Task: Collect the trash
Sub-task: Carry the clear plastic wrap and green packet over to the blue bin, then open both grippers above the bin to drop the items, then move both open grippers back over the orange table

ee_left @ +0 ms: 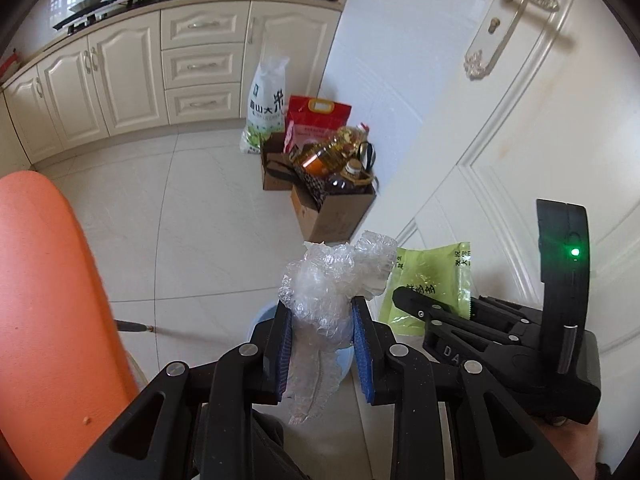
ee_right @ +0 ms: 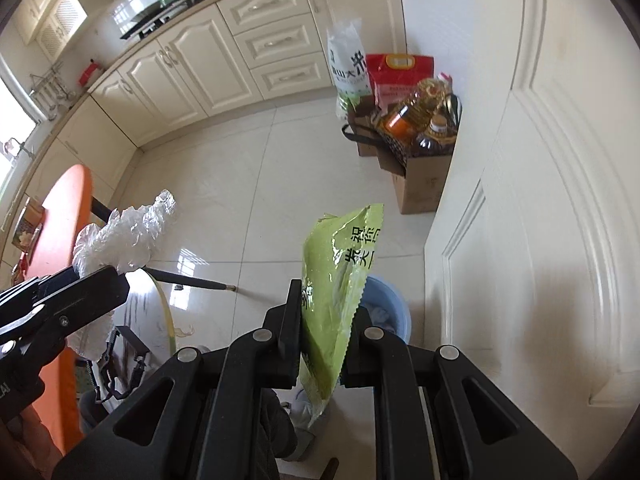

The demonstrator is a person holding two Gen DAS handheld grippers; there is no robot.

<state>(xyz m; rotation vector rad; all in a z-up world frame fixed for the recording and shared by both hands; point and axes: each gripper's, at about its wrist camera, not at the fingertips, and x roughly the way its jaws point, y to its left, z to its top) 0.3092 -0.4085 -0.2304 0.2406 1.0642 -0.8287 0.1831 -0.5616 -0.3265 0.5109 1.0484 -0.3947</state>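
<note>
Left wrist view: left tongs (ee_left: 322, 344) clench crumpled bubble wrap (ee_left: 328, 284), light and springy, mid-wad; right tongs (ee_right: 322, 344) pinch a slippery green wrapper (ee_right: 336, 280) near its lower half, both above the blue bin (ee_right: 386, 312).

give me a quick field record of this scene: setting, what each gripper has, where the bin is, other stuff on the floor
setting: kitchen, tiled floor, cream cabinets, white door
left gripper: jaws shut on crumpled plastic wrap
right gripper: jaws shut on green packet
bin: blue bin on the floor by the door, below both grippers
bin contents: something pale inside, unclear
other: cardboard box with oil bottles, rice bags behind it
left edge: orange surface
</note>
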